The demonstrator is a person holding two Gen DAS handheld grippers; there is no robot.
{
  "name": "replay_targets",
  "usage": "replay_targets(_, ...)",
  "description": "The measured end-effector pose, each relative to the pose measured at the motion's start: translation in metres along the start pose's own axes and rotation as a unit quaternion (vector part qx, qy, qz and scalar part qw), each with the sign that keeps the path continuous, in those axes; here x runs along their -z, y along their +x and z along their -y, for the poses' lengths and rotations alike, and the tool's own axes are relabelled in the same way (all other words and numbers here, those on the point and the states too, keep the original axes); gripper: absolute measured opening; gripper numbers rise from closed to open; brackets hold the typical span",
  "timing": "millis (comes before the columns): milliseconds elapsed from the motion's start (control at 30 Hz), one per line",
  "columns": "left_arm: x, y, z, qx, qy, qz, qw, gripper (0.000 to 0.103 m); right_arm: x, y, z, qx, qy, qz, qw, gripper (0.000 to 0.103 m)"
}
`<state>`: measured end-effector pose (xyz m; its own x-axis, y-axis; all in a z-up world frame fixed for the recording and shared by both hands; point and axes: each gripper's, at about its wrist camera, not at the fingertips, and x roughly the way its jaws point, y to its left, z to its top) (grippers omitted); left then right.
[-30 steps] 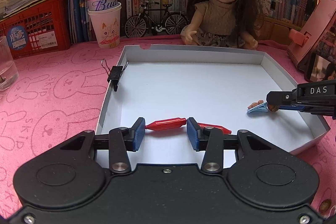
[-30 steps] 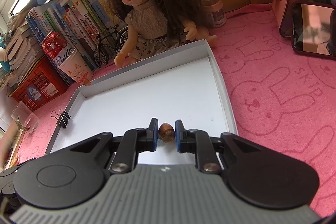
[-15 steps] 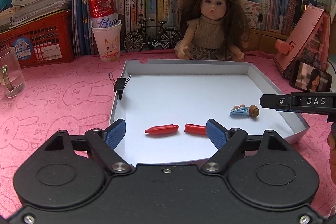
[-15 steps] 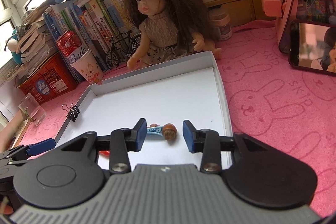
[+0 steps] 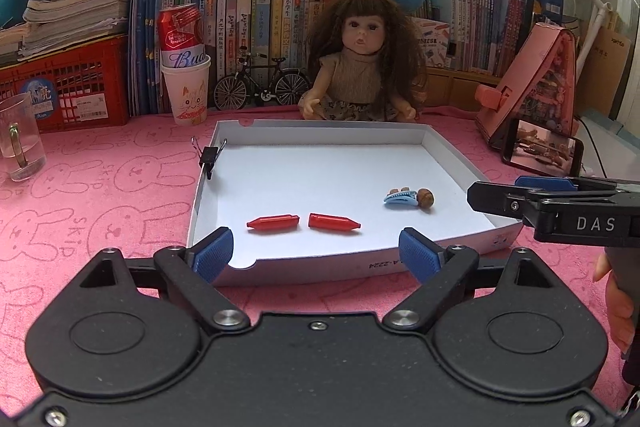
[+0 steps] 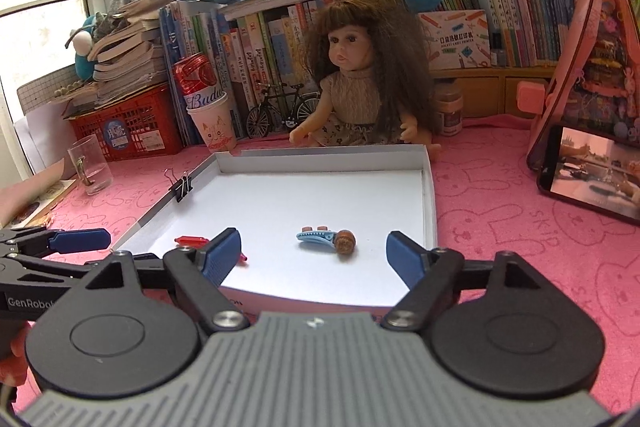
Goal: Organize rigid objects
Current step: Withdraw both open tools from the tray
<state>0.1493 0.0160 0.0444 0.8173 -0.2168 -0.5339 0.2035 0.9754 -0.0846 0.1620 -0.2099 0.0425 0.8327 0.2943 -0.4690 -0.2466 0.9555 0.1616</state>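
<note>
A shallow white tray (image 5: 452, 163) sits on a pink bunny-print tablecloth (image 5: 100, 195) in front of a doll (image 5: 362, 67) and a wall of books. Inside the tray, two red crayon pieces (image 5: 273, 223) lie end to end near the front edge, and to their right a blue hair clip (image 5: 401, 197) touches a small brown nut-like piece (image 5: 425, 197). The left gripper (image 5: 316, 255) hangs just outside the tray's front rim, its jaws opening wide with nothing between them. The right gripper (image 6: 314, 253) does the same, empty, jaws opening. The likely risk is a spread finger catching the light tray's rim and shoving it, which would scatter the crayons or knock the clip and nut apart.
</note>
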Motion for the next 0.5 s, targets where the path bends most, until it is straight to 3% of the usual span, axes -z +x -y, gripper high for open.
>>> replay_targets(500, 0.022, -0.041, 0.001, 0.002, 0.006, 0.022, 0.9997, 0.09, 0.024, -0.04, -0.009, 0.008, -0.028, 0.026, 0.999, 0.094)
